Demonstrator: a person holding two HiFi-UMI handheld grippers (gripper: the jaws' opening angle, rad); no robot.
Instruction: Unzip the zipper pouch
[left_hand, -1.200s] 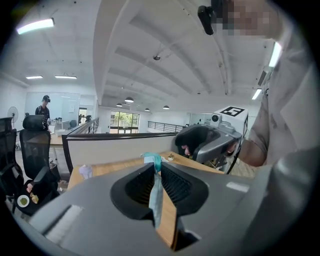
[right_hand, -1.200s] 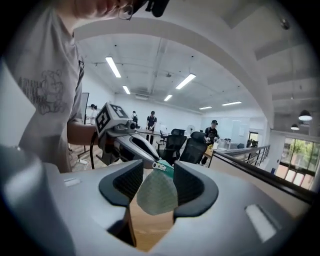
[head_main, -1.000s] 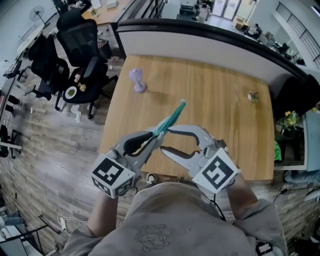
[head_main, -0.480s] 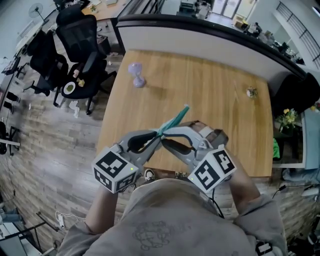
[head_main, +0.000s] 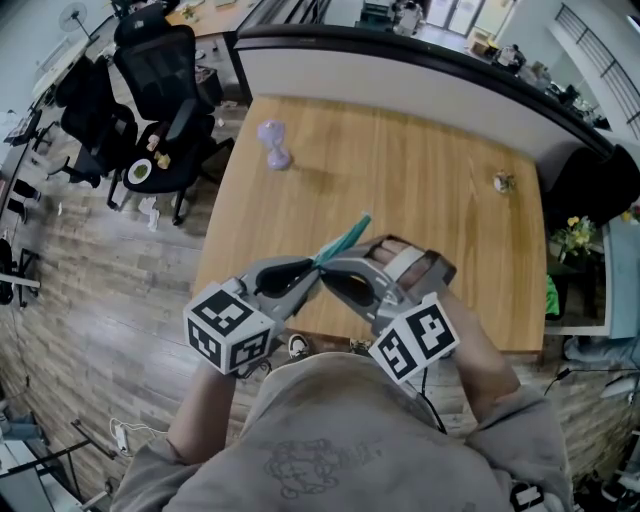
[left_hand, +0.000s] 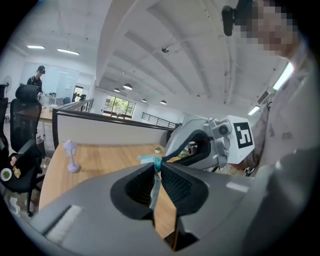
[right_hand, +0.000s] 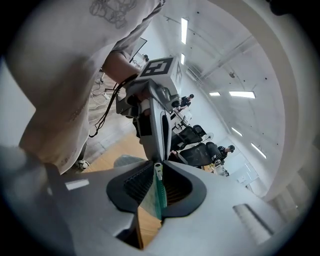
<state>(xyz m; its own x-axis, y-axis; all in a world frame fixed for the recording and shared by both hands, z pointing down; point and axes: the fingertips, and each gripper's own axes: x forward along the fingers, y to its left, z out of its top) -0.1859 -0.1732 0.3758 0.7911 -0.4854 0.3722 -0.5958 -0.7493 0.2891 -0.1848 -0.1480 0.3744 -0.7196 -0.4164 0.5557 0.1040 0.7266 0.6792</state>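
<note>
Two tools, one skinny pouch, all held up in the air over the near edge of the worktop. Your left tool is clamped on the teal zipper pouch, with the cloth pinched right at its tips and the rest poking out past them. Your right tool has just been closing and now bites the same pouch, its tips almost against the left ones.

A small white piece sits at the right tool's tips. It's probably the pull, but I can't swear to it. If it's only cloth, hauling away will likely yank the pouch out of the left tool's thin bite, or just twist it.

The pouch shows edge-on everywhere, so I can't tell how far the zip is open.
</note>
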